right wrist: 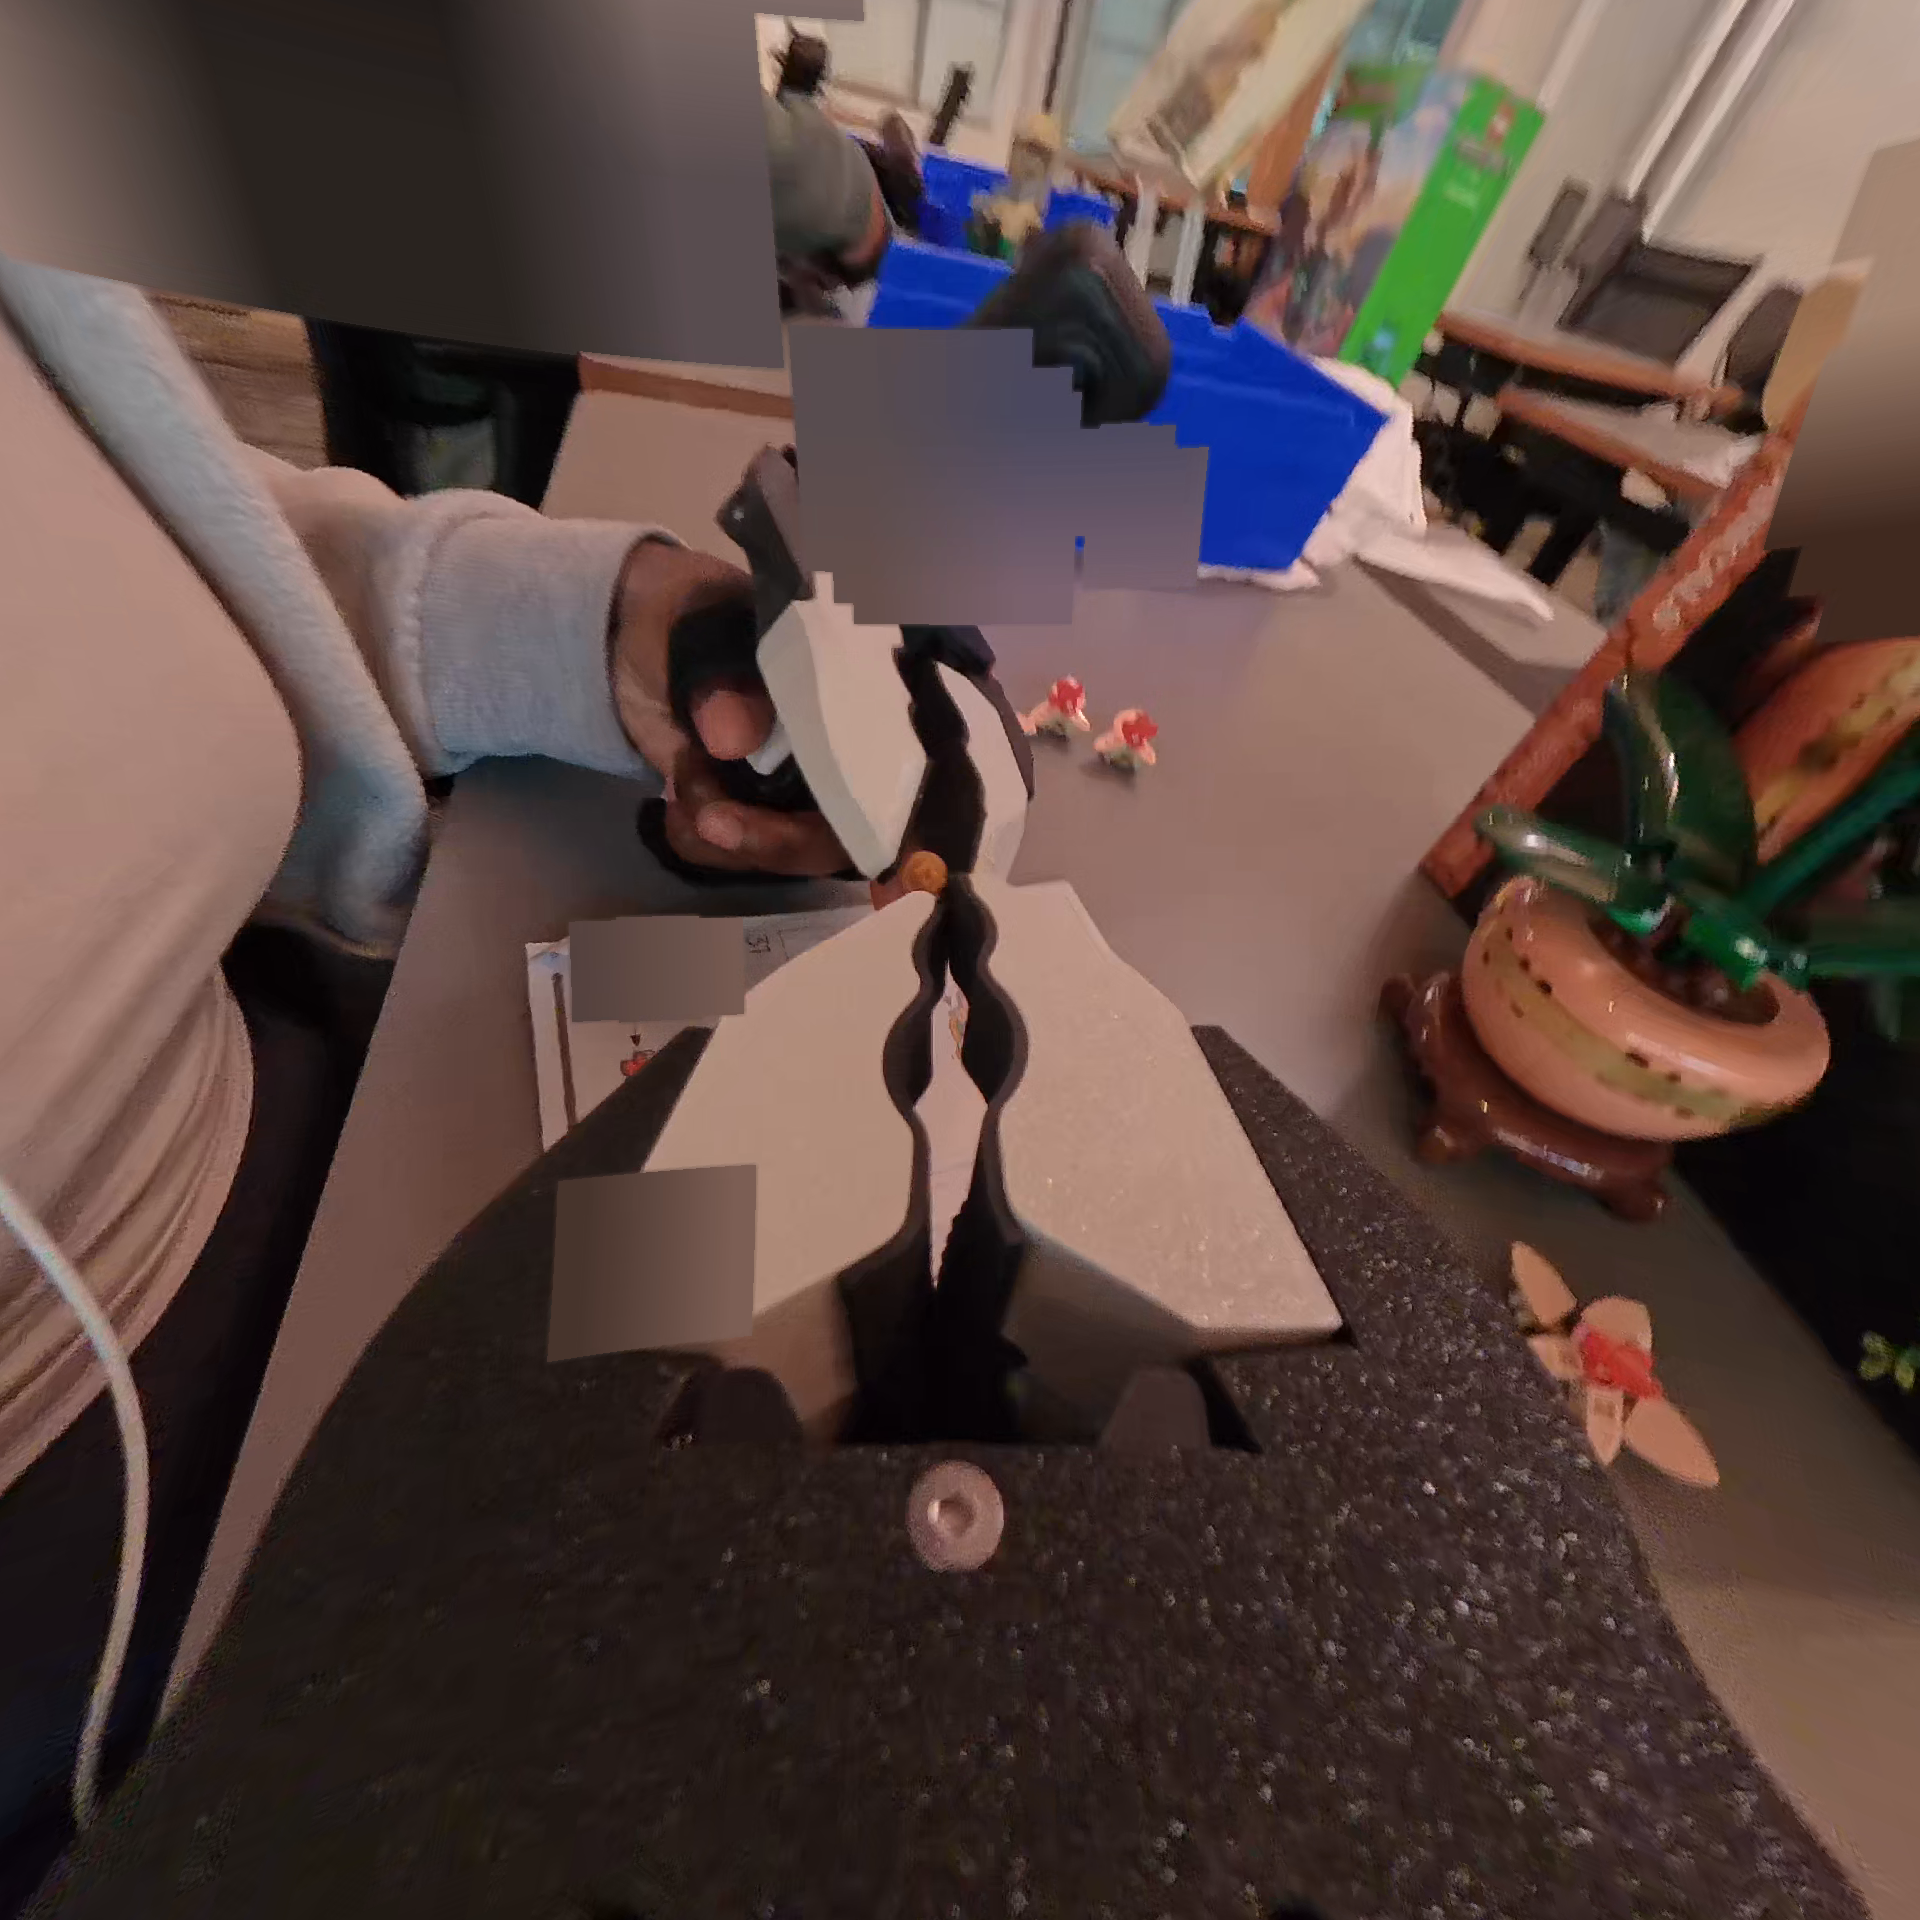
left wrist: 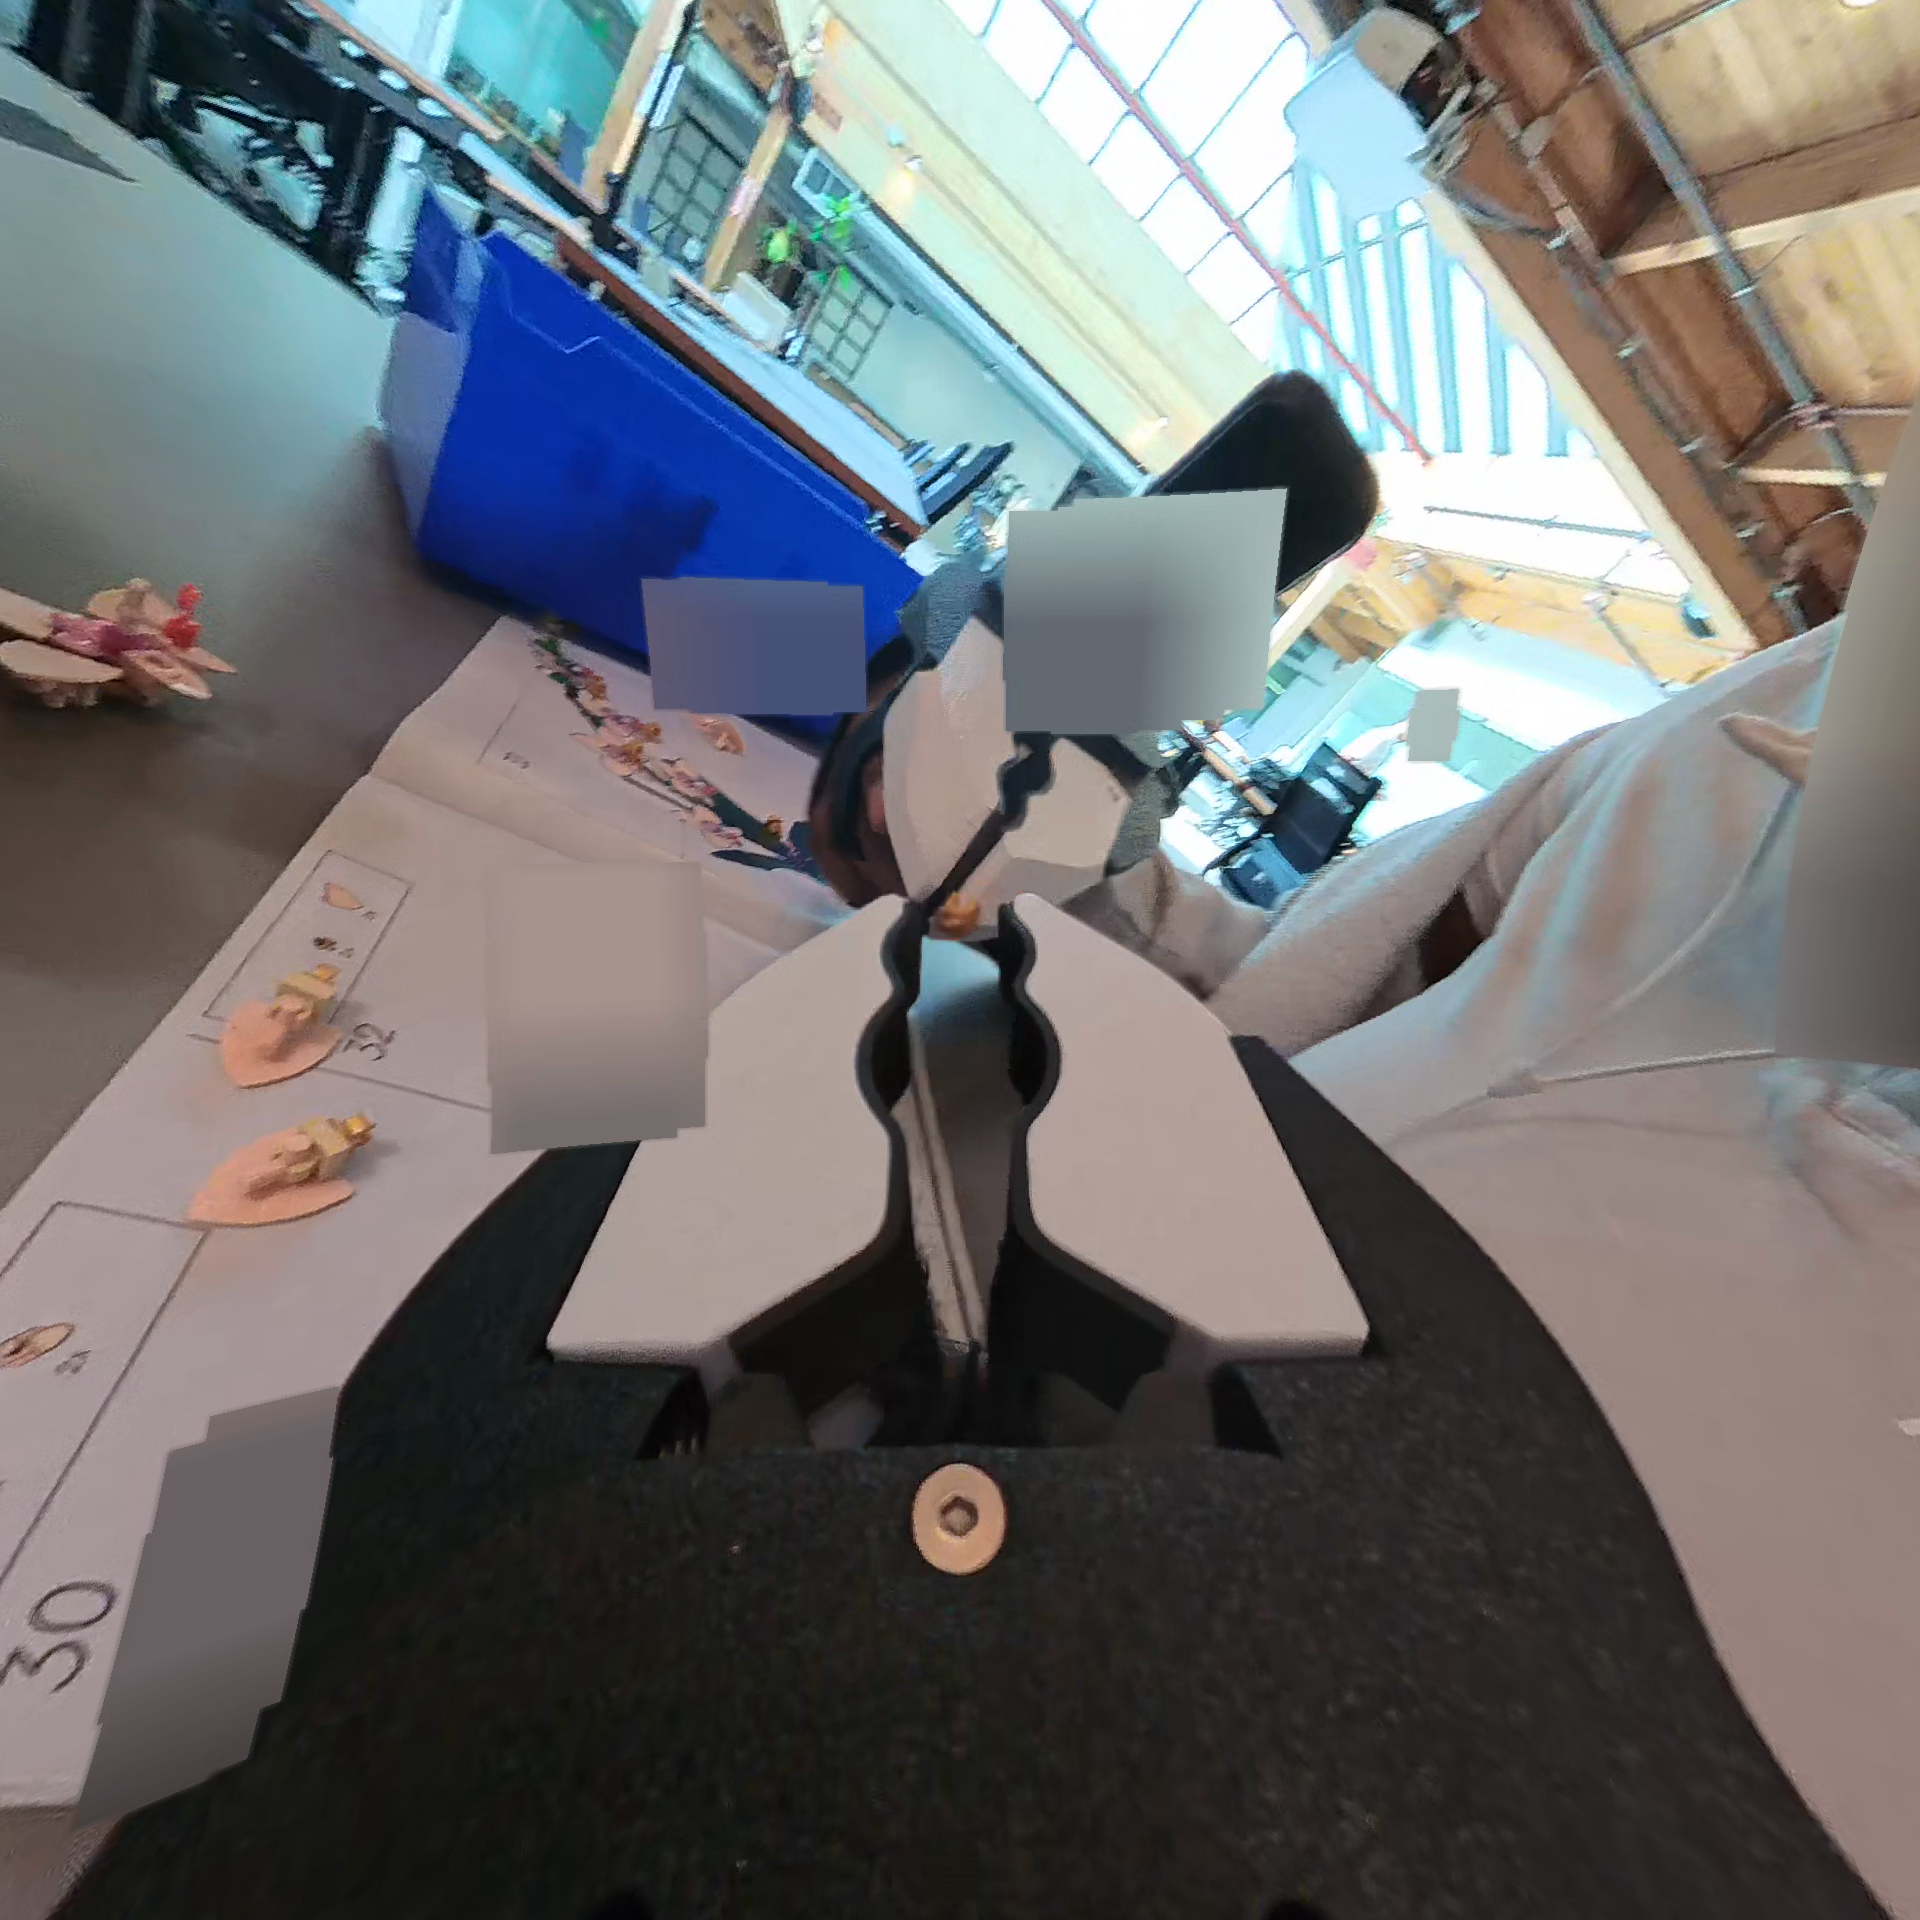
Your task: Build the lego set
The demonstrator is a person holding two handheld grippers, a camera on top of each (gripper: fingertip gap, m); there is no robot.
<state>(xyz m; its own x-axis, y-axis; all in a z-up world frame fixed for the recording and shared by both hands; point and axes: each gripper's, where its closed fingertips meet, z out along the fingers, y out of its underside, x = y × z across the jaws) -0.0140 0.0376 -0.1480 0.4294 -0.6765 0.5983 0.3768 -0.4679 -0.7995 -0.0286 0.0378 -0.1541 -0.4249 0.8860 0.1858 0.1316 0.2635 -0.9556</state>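
My right gripper (right wrist: 940,899) is shut at the tips on a small gold Lego piece (right wrist: 923,871), held in the air above the table. My left gripper (left wrist: 956,912) faces it tip to tip. Its jaws stand a little apart, one on either side of the gold piece (left wrist: 956,914), without clearly touching it. The right gripper (left wrist: 940,894) also shows in the left wrist view, shut. Two pink petal assemblies (left wrist: 275,1029) (left wrist: 281,1174) lie on the open instruction booklet (left wrist: 436,831). A finished pink-and-white flower (left wrist: 114,644) lies on the grey table.
A blue bin (left wrist: 582,447) stands at the table's far side. A Lego potted plant model (right wrist: 1642,997) stands at the right, with a flower (right wrist: 1605,1361) before it and two small red-topped flowers (right wrist: 1060,712) farther back. A person's hand (right wrist: 717,748) holds the left gripper. Left and right tips are no more than a few centimetres apart. Both grippers' tips are roughly 20 centimetres from the finished pink-and-white flower (left wrist: 114,644). The right camera catches it too, in the right wrist view (right wrist: 1581,1345).
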